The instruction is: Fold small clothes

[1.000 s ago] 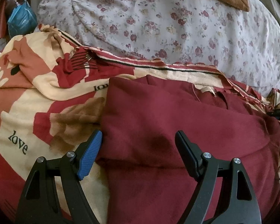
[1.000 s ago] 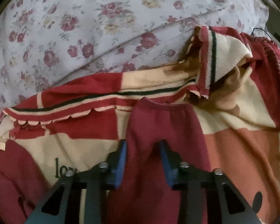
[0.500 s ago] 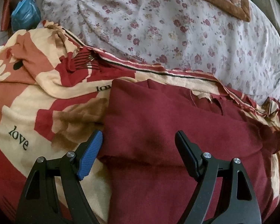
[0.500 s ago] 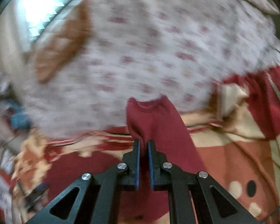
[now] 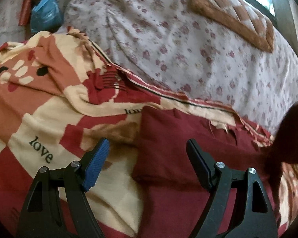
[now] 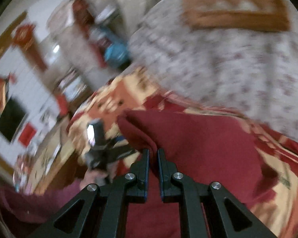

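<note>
Maroon garment (image 6: 198, 138) lengthwise along blanket (image 5: 49, 138), sleeve in right tool (image 6: 153, 158).

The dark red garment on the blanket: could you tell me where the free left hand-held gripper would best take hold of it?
Probably the dark red garment at its near left corner, coming in from the left over the blanket. That folded edge lies straight and exposed between the open left hand-held gripper's fingers.
</note>
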The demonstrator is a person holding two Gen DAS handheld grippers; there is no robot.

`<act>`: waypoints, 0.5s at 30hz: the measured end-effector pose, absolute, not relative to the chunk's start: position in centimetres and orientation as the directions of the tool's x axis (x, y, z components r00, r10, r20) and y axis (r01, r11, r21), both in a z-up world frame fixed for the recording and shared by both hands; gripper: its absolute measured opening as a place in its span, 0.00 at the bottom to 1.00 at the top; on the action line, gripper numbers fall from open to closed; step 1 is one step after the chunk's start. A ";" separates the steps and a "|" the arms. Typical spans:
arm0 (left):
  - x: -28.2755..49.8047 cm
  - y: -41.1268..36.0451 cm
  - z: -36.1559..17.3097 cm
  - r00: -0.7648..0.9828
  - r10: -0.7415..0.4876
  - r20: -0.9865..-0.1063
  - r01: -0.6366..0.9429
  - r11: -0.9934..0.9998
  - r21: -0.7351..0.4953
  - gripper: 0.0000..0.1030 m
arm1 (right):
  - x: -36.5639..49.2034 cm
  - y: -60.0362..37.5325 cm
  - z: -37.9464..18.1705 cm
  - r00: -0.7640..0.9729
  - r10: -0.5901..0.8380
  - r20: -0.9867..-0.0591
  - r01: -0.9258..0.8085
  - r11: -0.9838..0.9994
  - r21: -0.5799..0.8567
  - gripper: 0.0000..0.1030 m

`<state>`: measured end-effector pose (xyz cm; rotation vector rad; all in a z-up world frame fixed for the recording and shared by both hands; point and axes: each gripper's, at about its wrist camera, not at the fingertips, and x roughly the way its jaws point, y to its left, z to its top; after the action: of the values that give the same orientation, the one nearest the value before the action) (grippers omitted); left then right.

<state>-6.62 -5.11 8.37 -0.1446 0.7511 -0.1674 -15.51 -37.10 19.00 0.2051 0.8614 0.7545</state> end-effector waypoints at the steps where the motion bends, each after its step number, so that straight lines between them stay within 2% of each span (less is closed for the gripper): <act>1: -6.6 -4.8 8.5 0.722 -0.202 -0.661 0.091 0.976 -0.199 0.78 | -15.3 -35.5 18.6 0.387 0.675 -0.628 -0.543 0.717 0.437 0.07; 9: -6.4 -3.0 9.2 0.736 -0.219 -0.641 0.067 0.965 -0.253 0.78 | -8.9 -30.1 14.0 0.313 0.556 -0.770 -0.558 0.764 0.324 0.07; 15: -6.0 -3.0 9.2 0.732 -0.216 -0.646 0.068 0.967 -0.246 0.78 | -1.6 -28.9 7.8 0.260 0.489 -0.833 -0.499 0.806 0.318 0.07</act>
<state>-5.96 -2.96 9.18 -0.2125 0.7338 -0.1572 -1.65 -28.95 7.78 -0.0105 1.1236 0.6692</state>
